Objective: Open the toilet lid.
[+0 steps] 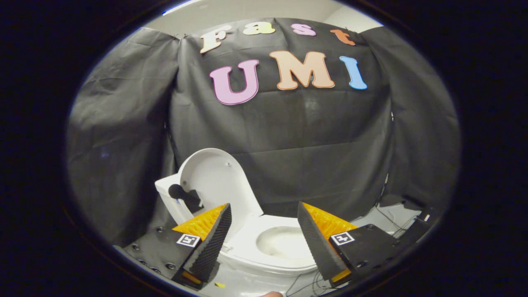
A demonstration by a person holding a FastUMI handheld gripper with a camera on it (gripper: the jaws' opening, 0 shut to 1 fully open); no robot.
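Gripper view: lid upright, jaws apart.

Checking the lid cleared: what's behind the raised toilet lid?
Behind the raised lid stands the white tank, mostly covered by it, then black cloth. The gripper is open.

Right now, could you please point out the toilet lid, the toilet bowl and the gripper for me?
toilet lid [214,177]: gripper view, on the inner face of the raised lid.
toilet bowl [282,241]: gripper view, on the inside of the open bowl.
gripper [264,231]: gripper view, midway between its two open fingers.
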